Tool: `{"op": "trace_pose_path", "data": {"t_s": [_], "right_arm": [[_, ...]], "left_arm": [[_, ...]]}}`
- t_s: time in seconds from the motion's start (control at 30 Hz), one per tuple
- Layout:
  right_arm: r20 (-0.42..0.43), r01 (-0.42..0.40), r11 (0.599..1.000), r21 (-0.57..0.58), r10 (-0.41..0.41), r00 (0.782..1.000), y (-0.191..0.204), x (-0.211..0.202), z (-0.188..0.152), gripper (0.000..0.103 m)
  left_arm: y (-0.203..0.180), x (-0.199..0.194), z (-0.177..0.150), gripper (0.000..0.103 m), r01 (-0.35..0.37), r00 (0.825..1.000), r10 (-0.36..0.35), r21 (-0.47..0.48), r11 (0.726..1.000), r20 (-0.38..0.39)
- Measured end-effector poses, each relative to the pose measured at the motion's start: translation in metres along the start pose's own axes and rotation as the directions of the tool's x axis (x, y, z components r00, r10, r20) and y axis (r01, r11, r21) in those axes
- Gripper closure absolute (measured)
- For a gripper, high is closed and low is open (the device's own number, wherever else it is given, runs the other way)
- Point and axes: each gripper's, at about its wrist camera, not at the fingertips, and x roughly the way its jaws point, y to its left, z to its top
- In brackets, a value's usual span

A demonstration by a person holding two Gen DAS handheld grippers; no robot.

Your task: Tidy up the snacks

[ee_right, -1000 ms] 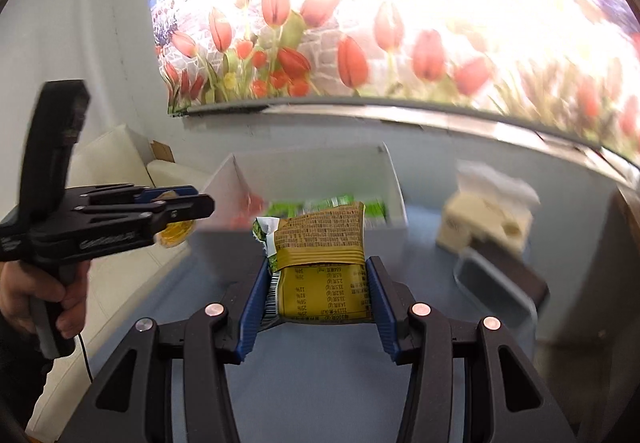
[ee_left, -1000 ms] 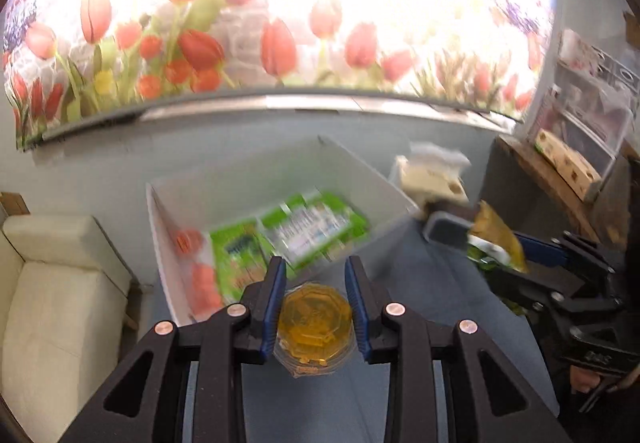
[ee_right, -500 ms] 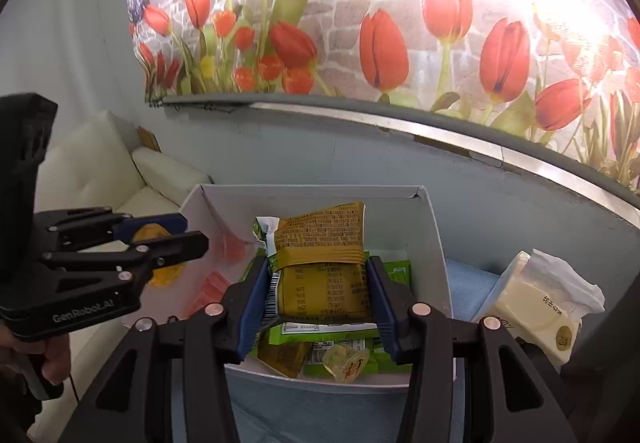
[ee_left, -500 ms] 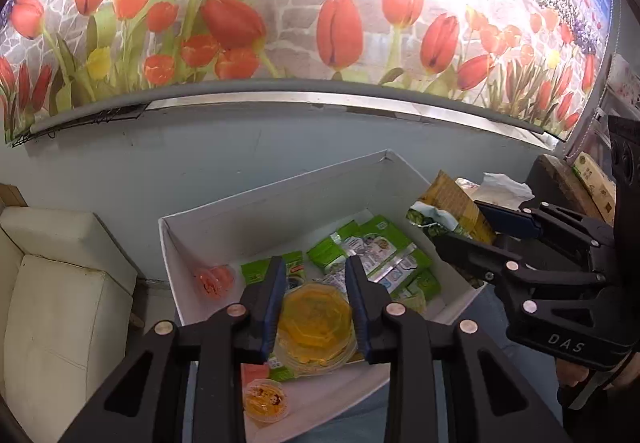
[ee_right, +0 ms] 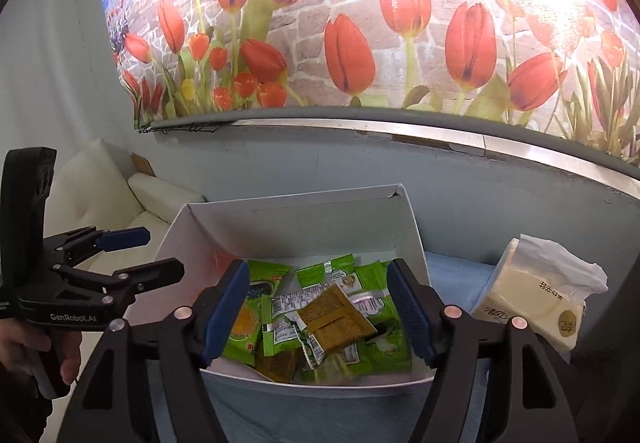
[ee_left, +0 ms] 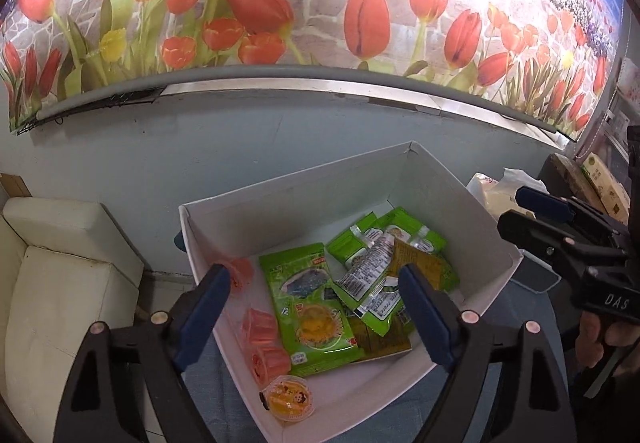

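Observation:
A white box point(ee_left: 288, 199) on the blue cloth holds several green packets. My left gripper point(ee_left: 312, 283) hangs over its near left part, jaws opening wide, nothing between the pads. Below it, what looks like the yellow jelly cup point(ee_left: 316, 325) lies on a big green packet point(ee_left: 308, 307). My right gripper point(ee_right: 316, 283) hovers over the box's near edge, jaws also opening and free. The yellow-brown packet point(ee_right: 336, 319) rests on the pile beneath it, also seen from the left as yellow-brown packet point(ee_left: 416, 267). Each view shows the other tool: right gripper point(ee_left: 520, 213), left gripper point(ee_right: 160, 251).
Pink jelly cups point(ee_left: 260, 331) and an orange jelly cup point(ee_left: 290, 397) lie in the box's left corner. A tissue pack point(ee_right: 536, 307) sits right of the box, a white sofa point(ee_left: 60, 283) to the left. The tulip mural wall point(ee_right: 360, 43) stands close behind.
Both grippers came forward over the box and opened. The jelly cup left the left jaws and the yellow-brown packet left the right jaws; both now lie in the box.

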Motion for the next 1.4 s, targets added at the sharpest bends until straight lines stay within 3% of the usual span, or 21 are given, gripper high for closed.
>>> {"op": "trace_pose_path", "data": {"t_s": [0.2,0.37,0.43,0.53,0.67,0.7,0.77,0.8,0.83,0.93,1.03,1.23,1.4], "right_arm": [[0.021,0.044,0.998,-0.04,-0.043,0.999,0.008,-0.013,-0.003,0.017],[0.035,0.065,0.997,-0.029,-0.064,0.997,0.016,-0.03,-0.016,0.007],[0.078,0.119,0.992,-0.051,-0.114,0.99,0.025,-0.045,-0.026,0.005],[0.139,0.274,0.959,-0.077,-0.261,0.955,0.04,-0.069,-0.046,0.0],[0.186,0.385,0.923,-0.026,-0.374,0.909,0.049,-0.105,-0.078,0.0],[0.188,0.421,0.907,-0.009,-0.411,0.892,0.051,-0.115,-0.086,0.0],[0.206,0.515,0.856,0.042,-0.512,0.834,0.057,-0.141,-0.108,0.0],[0.208,0.531,0.845,0.061,-0.531,0.821,0.059,-0.154,-0.118,0.0],[0.209,0.527,0.846,0.077,-0.531,0.821,0.061,-0.168,-0.129,0.0],[0.182,0.431,0.897,0.097,-0.442,0.878,0.066,-0.205,-0.153,0.0],[0.14,0.379,0.922,0.075,-0.386,0.912,0.075,-0.233,-0.174,0.0],[0.149,0.368,0.927,0.073,-0.375,0.915,0.102,-0.285,-0.213,0.0],[0.176,0.362,0.929,0.073,-0.37,0.912,0.12,-0.308,-0.22,0.0]], "left_arm": [[-0.008,-0.014,0.001,0.0,-0.014,1.0,0.014,0.017,1.0,0.025],[-0.016,-0.025,-0.008,0.0,-0.148,0.988,0.147,0.016,0.989,0.055],[-0.016,-0.031,-0.017,0.0,-0.096,0.994,0.096,0.008,0.995,0.055],[-0.016,-0.042,-0.036,0.0,-0.008,0.999,0.012,-0.077,0.997,0.051],[-0.028,-0.074,-0.066,0.0,-0.055,0.988,0.069,-0.101,0.993,0.138],[-0.033,-0.089,-0.077,0.0,-0.072,0.98,0.089,-0.1,0.992,0.176],[-0.04,-0.11,-0.097,0.0,-0.07,0.969,0.091,-0.099,0.993,0.229],[-0.046,-0.121,-0.109,0.0,-0.059,0.966,0.078,-0.085,0.995,0.248],[-0.051,-0.13,-0.122,0.0,-0.049,0.965,0.064,-0.066,0.997,0.255],[-0.065,-0.158,-0.156,0.0,-0.033,0.966,0.036,-0.017,0.999,0.255],[-0.08,-0.188,-0.183,0.0,-0.041,0.966,0.034,0.022,0.999,0.256],[-0.101,-0.228,-0.218,0.0,-0.067,0.967,0.054,0.044,0.997,0.249],[-0.107,-0.243,-0.227,0.0,-0.043,0.97,0.029,0.052,0.998,0.243]]}}
